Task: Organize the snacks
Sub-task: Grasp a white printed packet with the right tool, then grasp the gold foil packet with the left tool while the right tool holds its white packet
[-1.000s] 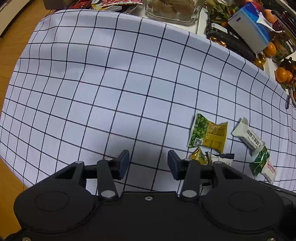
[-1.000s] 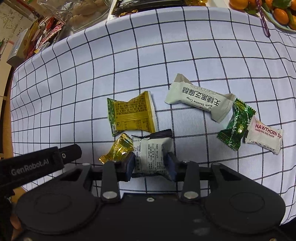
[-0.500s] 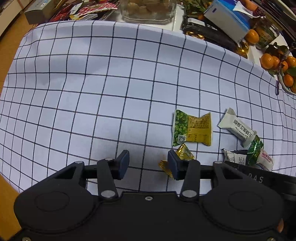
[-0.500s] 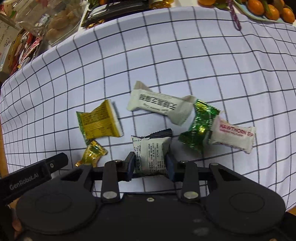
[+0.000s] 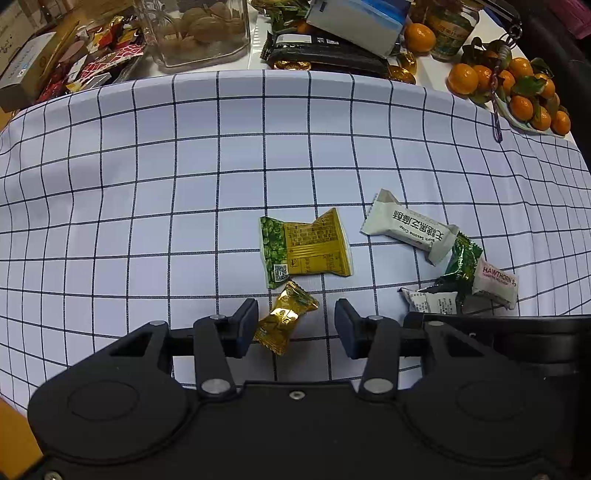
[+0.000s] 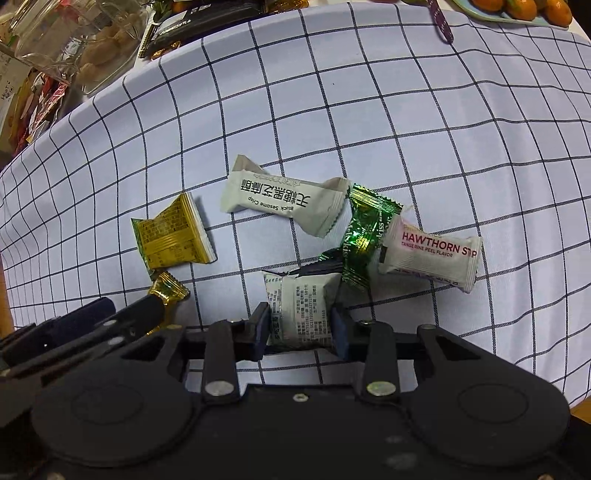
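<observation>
A checked cloth [image 5: 177, 177] covers the table, jars and oranges [image 5: 517, 88] crowding its far edge; the left gripper [image 5: 295, 325] hangs with jaws spread around a gold candy [image 5: 284, 321] lying on the cloth; the right gripper [image 6: 299, 326] pinches a white packet [image 6: 301, 306], just beside a green sweet [image 6: 360, 236] and the hawthorn bar [image 6: 430, 254].

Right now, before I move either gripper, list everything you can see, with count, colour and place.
Checked cloth: one, white with dark lines, under the snacks.
Sesame crisp: one, pale grey, middle.
Yellow packet: one, yellow-green, left of the crisp.
Gold candy: one, between the left gripper's open jaws.
Green candy: one, touching the hawthorn strip.
Hawthorn strip: one, white-pink, right.
Printed packet: one, grey-white.
Oranges: several, far right.
Glass jar: one, clear, far edge.
Left gripper: black, open.
Right gripper: black, shut on the printed packet.
</observation>
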A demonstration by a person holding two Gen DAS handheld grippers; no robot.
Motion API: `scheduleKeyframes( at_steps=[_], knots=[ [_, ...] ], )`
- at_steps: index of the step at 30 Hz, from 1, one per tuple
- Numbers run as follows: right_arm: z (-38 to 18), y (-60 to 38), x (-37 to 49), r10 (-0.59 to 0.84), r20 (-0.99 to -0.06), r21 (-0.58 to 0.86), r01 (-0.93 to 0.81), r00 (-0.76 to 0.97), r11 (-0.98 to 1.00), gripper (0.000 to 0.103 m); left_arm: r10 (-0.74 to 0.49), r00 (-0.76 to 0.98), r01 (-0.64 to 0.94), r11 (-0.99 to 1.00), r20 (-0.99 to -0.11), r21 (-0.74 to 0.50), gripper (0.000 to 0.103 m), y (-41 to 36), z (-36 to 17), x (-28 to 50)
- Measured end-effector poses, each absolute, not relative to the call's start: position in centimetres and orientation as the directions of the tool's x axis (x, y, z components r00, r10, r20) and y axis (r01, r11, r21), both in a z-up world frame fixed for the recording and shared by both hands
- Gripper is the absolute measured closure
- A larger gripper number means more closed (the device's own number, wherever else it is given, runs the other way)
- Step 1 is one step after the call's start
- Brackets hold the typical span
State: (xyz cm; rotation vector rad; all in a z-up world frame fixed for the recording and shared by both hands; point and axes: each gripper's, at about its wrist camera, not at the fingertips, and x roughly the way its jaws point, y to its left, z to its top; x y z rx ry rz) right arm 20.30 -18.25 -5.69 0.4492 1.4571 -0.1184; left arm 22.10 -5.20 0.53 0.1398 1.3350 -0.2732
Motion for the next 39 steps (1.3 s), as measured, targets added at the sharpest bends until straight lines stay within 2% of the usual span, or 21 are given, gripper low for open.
scheduleKeyframes(
  at_steps=[14, 21, 39],
  knots=[
    [-5.7, -19.1, 21.1, 0.212, -0.973, 0.23, 0.393, 0.09, 0.89, 0.066, -0.092, 0.169, 0.249, 0.967, -0.981, -0.048, 0.05, -5.5, -0.9, 23.0],
    [-5.5, -20.0, 21.7, 0.277, -0.958, 0.281, 0.433, 0.072, 0.857, 0.066, -0.055, 0.159, 0.24, 0.971, -0.986, -0.016, 0.051, -5.9, -2.0, 23.4],
    [-4.6, -20.2, 21.3, 0.26, -0.962, 0.268, 0.431, 0.078, 0.861, 0.066, -0.032, 0.162, 0.24, 0.971, -0.986, 0.008, 0.05, -6.5, -3.3, 23.7]
  ],
)
